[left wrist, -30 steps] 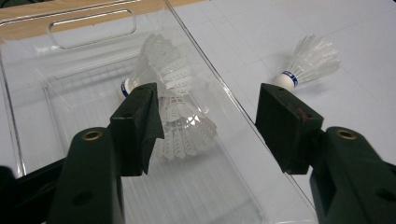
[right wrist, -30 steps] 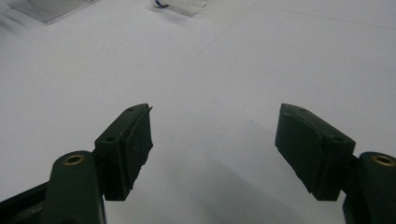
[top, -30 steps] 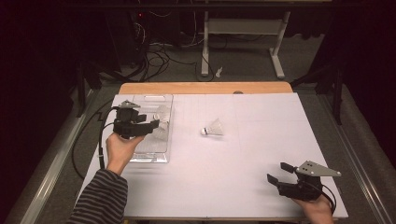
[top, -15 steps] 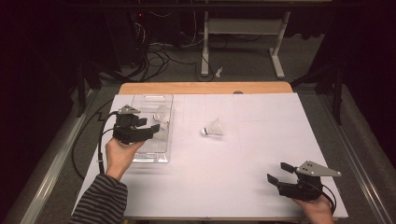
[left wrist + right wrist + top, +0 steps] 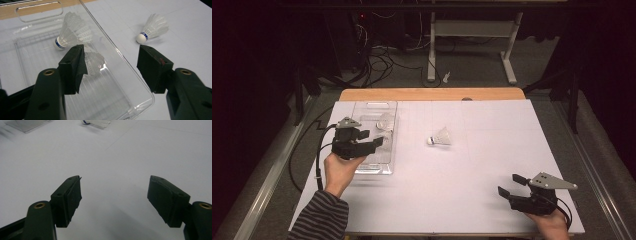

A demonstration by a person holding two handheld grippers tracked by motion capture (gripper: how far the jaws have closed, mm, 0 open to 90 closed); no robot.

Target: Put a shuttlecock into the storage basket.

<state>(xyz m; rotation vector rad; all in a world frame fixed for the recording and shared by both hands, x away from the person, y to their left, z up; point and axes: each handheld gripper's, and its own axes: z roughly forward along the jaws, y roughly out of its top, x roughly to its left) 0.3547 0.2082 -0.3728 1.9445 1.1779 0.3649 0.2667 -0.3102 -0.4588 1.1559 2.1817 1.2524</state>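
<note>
Shuttlecocks — two in clear tray (image 5: 130, 75), one (image 5: 153, 28) on table — three total.

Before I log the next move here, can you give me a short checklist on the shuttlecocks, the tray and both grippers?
1. Left gripper jaws open, nothing pinched: ok.
2. Left gripper over the clear tray: ok.
3. Two shuttlecocks in the tray, one with a blue-banded cork, a second partly hidden behind the left jaw: ok.
4. Loose shuttlecock lies on its side on the white table, outside the tray, free of both grippers: ok as next pick.
5. Right gripper open and empty, low at the table's near right corner: ok.
6. Whether the second shuttlecock rests flat: cannot tell.
</note>
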